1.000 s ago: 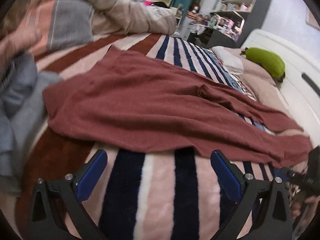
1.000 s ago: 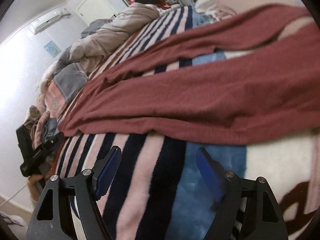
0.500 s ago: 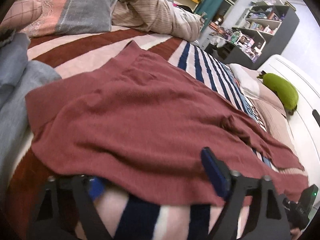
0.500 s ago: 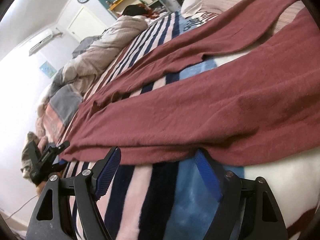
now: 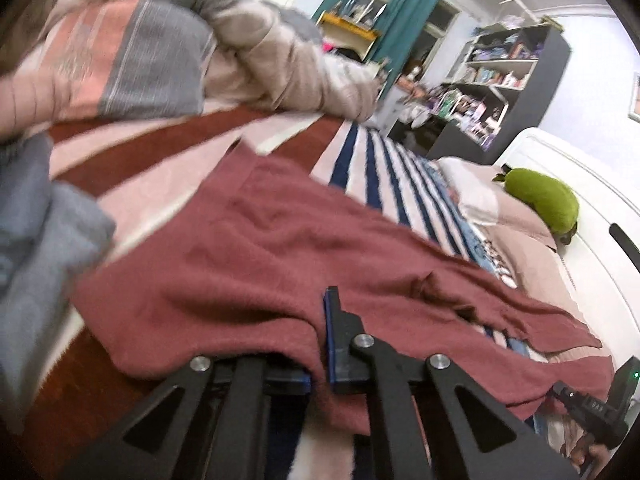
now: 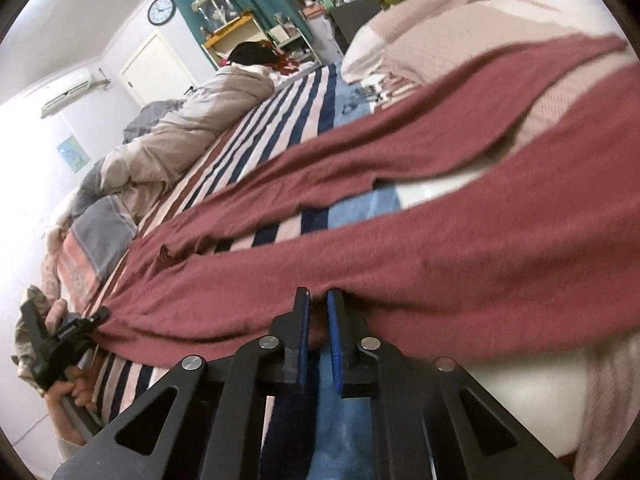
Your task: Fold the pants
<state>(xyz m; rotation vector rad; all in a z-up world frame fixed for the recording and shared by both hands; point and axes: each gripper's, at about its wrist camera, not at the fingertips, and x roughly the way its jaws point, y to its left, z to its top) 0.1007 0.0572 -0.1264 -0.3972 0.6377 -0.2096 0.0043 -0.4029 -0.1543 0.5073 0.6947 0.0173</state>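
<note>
Pants (image 5: 280, 264) – dusty-red knit, spread flat across the striped blanket (image 5: 384, 168) on the bed, both legs running away toward the pillow end. Left gripper (image 5: 320, 344) has just been closing and now pinches the near edge of the fabric at the waist end: cloth drapes over the left finger and hides it, the right blue pad (image 5: 330, 336) presses against the fold. Right gripper (image 6: 318, 320) has just been closing too – its blue pads sit nearly together with the hem edge of the nearer leg bunched between them. Fabric pulls into a small peak right at each set of pads.

From the right wrist view, the two legs diverge ahead of the tongs, with a wedge of blanket showing between them; the farther leg lies up over a beige pillow (image 6: 460, 32). The left gripper shows far left of the right tongs, clamped on the same garment edge, a hand (image 6: 72, 392) below it.

Ahead-left of the left tongs: grey clothing (image 5: 44, 248) and a crumpled duvet (image 5: 256, 56). Ahead-right: green plush toy (image 5: 544, 200) against the white headboard (image 5: 600, 184).
</note>
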